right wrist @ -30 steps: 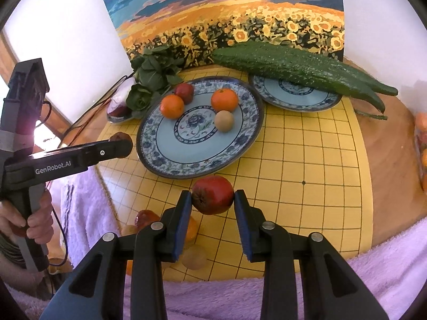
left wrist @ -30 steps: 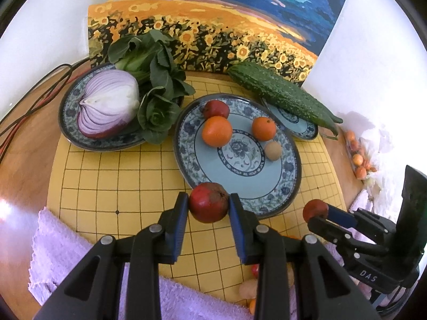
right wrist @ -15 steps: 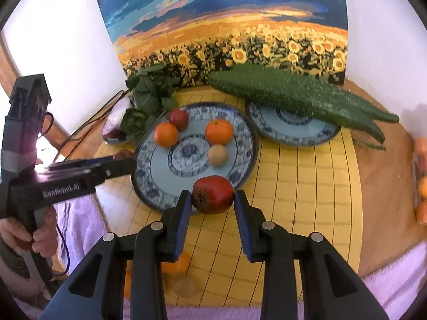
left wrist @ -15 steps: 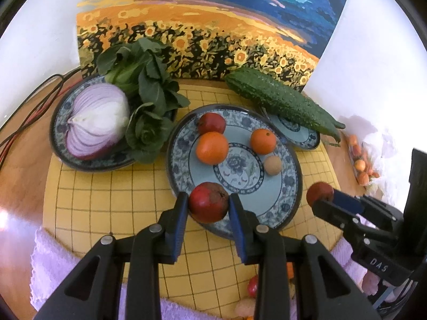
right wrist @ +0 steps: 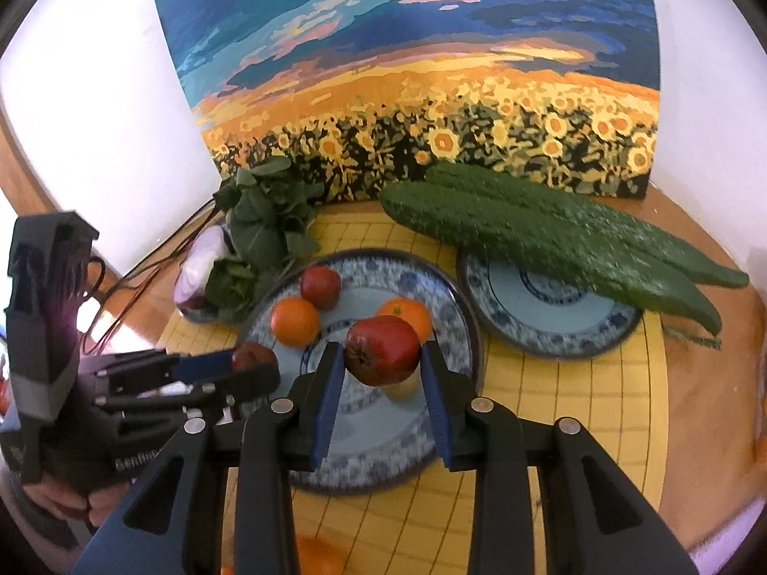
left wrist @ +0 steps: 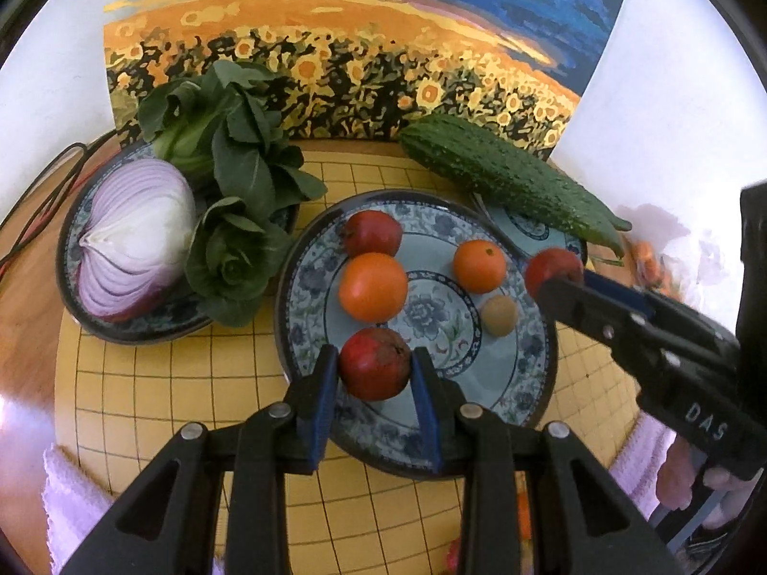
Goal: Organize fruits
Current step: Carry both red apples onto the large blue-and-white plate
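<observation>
My left gripper (left wrist: pixel 376 366) is shut on a dark red fruit (left wrist: pixel 375 363) over the near part of the blue patterned plate (left wrist: pixel 307 306). My right gripper (right wrist: pixel 382 359) is shut on a second red fruit (right wrist: pixel 382 350) above the same plate (right wrist: pixel 460 316). On the plate lie a red fruit (left wrist: pixel 373 233), two oranges (left wrist: pixel 373 286) (left wrist: pixel 479 263) and a small tan fruit (left wrist: pixel 499 315). The right gripper shows in the left wrist view (left wrist: pixel 556 273), the left one in the right wrist view (right wrist: pixel 254 362).
A plate at the left (left wrist: pixel 67 258) holds a halved red onion (left wrist: pixel 134 244) and bok choy (left wrist: pixel 230 182). A bitter gourd (left wrist: pixel 508 182) lies across a smaller plate (right wrist: pixel 546 316). The sunflower painting (left wrist: pixel 335 48) stands behind. Lilac towel (left wrist: pixel 72 503) and loose fruit (right wrist: pixel 311 556) lie near me.
Both grippers have moved forward with their red fruits, from the yellow grid mat to above the blue plate. The right one came in over the plate's right side.
</observation>
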The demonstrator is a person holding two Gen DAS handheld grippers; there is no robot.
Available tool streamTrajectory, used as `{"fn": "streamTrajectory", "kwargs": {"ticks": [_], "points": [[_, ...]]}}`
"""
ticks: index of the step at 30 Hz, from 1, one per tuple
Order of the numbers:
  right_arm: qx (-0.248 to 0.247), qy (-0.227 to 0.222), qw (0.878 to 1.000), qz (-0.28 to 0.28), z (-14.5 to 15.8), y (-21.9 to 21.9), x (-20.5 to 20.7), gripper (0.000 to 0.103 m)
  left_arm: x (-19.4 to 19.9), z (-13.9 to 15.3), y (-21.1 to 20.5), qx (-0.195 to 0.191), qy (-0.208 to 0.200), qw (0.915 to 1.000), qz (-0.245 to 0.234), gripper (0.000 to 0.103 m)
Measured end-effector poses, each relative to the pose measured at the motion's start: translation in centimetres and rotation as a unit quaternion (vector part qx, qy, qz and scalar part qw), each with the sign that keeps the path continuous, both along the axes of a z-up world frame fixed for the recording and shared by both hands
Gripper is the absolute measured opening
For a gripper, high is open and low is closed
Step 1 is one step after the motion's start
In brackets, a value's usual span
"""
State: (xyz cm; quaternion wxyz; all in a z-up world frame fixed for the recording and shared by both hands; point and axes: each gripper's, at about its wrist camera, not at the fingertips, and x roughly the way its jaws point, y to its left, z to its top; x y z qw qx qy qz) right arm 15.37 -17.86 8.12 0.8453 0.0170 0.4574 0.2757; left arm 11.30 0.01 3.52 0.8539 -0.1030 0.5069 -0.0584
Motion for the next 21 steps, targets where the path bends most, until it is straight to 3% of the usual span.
{"fn": "streamTrajectory", "kwargs": {"ticks": [21], "points": [[-0.012,-0.014,1.0,0.008,-1.8,3.0,4.4,0.034,2.2,-1.0,0.3,0.004,-0.019,0.9998,0.008,0.032]]}}
